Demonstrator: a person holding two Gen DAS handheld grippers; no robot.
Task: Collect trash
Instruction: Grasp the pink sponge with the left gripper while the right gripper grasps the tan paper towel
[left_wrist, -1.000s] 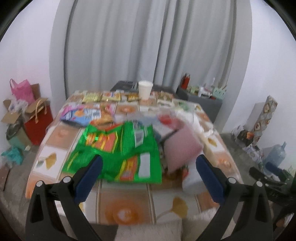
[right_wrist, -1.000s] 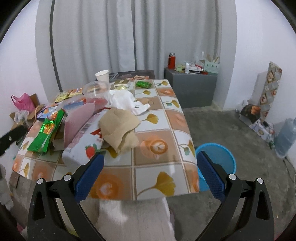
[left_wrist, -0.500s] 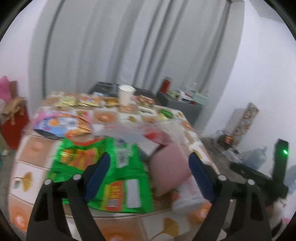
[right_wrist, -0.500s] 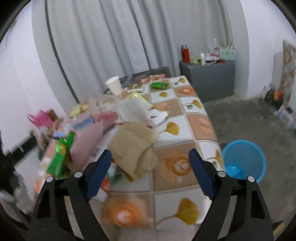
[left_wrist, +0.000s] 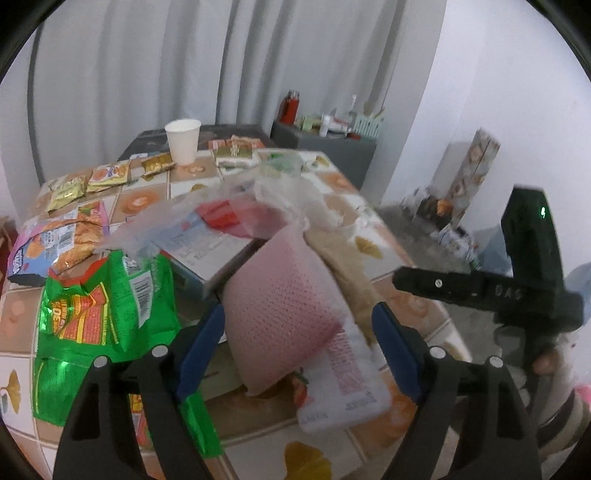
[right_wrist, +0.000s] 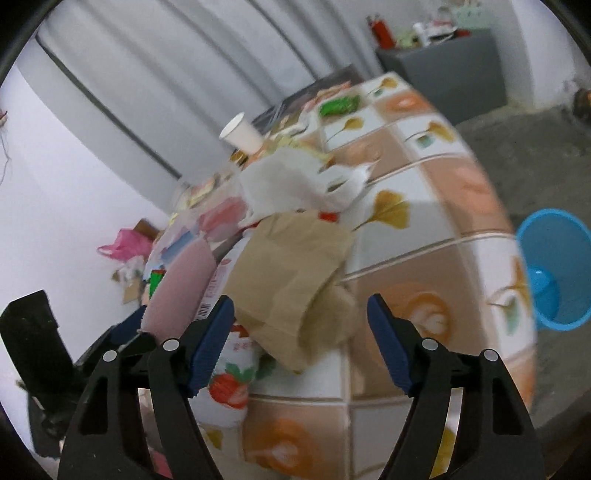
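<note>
A heap of trash covers the tiled table (right_wrist: 406, 240). My left gripper (left_wrist: 295, 350) hangs just over a pink mesh pouch (left_wrist: 280, 306), which lies between its open jaws with no pad pressing it. Under the pouch sits a white strawberry packet (left_wrist: 343, 384), and a green snack bag (left_wrist: 103, 306) lies to the left. My right gripper (right_wrist: 299, 343) is closing, its jaws either side of a crumpled brown paper bag (right_wrist: 291, 273) without touching it. Its black body (left_wrist: 480, 291) shows in the left wrist view.
A blue bin (right_wrist: 554, 269) stands on the floor right of the table. A paper cup (left_wrist: 183, 140) and small snack packets sit at the far end. White tissue (right_wrist: 295, 181) lies behind the brown bag. A grey cabinet (left_wrist: 332, 144) is at the back.
Both grippers came forward and down onto the heap and rolled, tilting the views. Both pairs of jaws narrowed. The pink pouch and the brown bag now lie between the fingers.
</note>
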